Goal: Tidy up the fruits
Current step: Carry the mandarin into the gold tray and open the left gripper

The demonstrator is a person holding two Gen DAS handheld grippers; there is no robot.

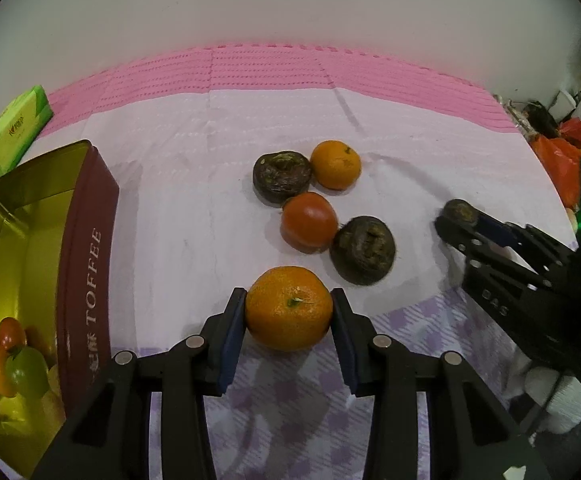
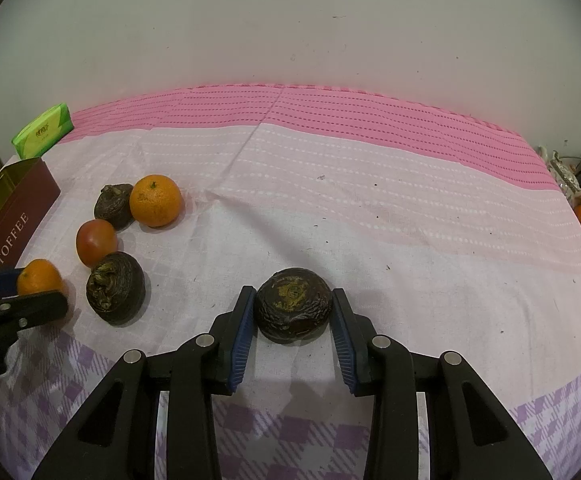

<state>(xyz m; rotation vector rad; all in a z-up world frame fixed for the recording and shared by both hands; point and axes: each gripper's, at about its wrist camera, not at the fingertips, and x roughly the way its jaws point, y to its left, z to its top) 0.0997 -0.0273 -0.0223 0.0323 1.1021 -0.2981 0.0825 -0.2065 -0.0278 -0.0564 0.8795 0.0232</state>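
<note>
Fruit lay scattered on a cloth-covered worktop (image 2: 330, 208), and the sorting looked only partly done. The open toffee tin (image 1: 90, 248) sat at the left edge of the cloth, gold inside, with what seemed to be a few pieces already in it: something green, something orange and something red, though reflections off the shiny wall made the count uncertain.

Right of the tin, four pieces waited loose in a cluster: a far orange (image 1: 335, 164) touching a dark wrinkled fruit (image 1: 281, 177), a red fruit (image 1: 308, 222) just in front of them, and a second dark fruit (image 1: 362, 250) touching the red one.

The left gripper (image 1: 289, 310) pointed steeply down, nearer the tin than the cluster, and its blue pads (image 1: 232, 334) pinched a near orange (image 1: 288, 307) from both sides. The orange appeared to rest on the cloth, not yet lifted.

The right gripper (image 2: 293, 314) sat farthest from the tin, well apart from the cluster, also angled down. Its pads pressed on a third dark fruit (image 2: 293, 310), which likewise seemed to be sitting on the cloth.

Behind the tin stood a green packet (image 2: 44, 132).

By my judgement, both held pieces and the four loose ones remained to be put away.
</note>
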